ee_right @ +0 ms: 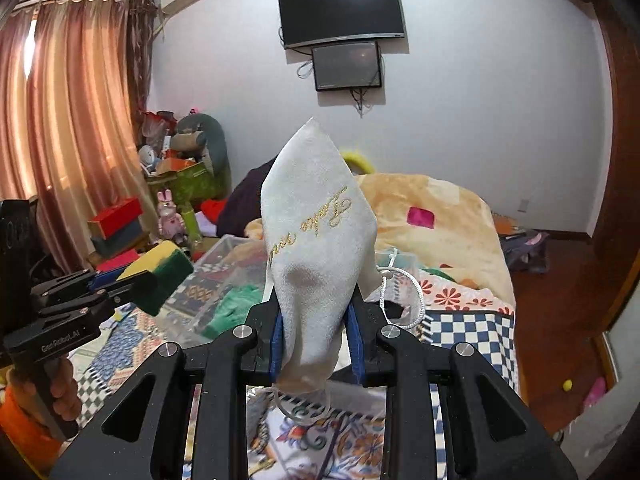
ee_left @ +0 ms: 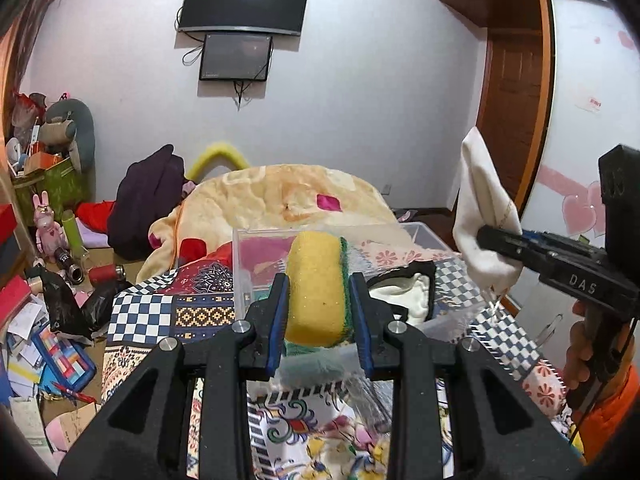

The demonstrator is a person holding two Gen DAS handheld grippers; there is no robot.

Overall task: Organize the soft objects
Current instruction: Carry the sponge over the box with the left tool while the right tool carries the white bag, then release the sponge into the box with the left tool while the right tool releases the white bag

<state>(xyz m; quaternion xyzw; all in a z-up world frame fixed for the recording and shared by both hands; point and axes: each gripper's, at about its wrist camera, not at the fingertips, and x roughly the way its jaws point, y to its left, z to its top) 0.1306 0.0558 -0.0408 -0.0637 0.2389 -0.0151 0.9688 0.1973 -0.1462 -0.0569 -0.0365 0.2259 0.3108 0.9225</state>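
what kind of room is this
Most likely a lived-in bedroom: a bed with a patchwork quilt and peach blanket, a wall-mounted TV, and curtains over a window, with toys and clutter heaped in the corner.

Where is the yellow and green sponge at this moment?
The sponge is held between the fingers of the left gripper, in the air in front of the clear plastic box on the bed; the right wrist view shows it at the left.

"DAS" marks the right gripper (ee_left: 486, 240); "GenRobot.AI" the left gripper (ee_right: 120, 284).
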